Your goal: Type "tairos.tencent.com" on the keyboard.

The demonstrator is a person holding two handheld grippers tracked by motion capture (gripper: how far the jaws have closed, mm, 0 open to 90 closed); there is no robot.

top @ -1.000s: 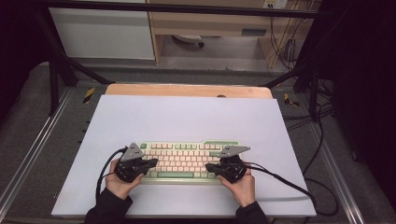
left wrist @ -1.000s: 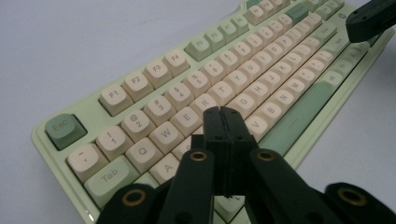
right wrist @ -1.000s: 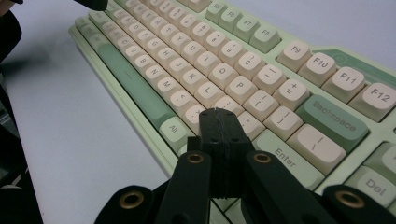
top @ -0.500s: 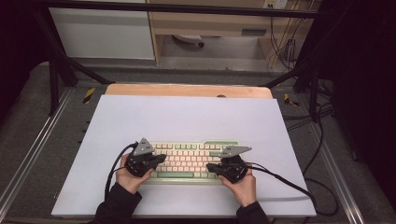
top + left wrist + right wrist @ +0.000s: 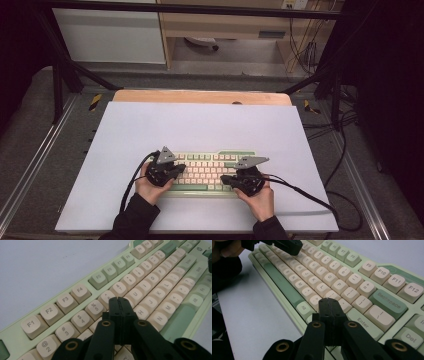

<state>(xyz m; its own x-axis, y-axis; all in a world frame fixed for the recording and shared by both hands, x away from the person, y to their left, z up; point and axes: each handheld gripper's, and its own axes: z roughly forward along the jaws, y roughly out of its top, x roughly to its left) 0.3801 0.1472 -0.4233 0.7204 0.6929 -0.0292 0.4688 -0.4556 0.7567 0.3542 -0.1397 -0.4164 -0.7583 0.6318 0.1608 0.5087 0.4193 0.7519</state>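
On the near half of the white mat (image 5: 200, 125) lies the keyboard (image 5: 207, 172), long side facing the person, with a gripper over each end. The left gripper (image 5: 118, 299) has its jaws pressed flat together with nothing between them, its tip poised over the keys near T and Y; the right gripper (image 5: 329, 301) is likewise clenched and empty, its tip low over the keys just left of Enter. Closed jaws make a single blunt point, which looks suited to pressing one key at a time. The keyboard sits well in from the mat's edges, with bare mat beyond it and to both sides; the trailing cables (image 5: 300, 192) run off toward the near corners, clear of the keys.
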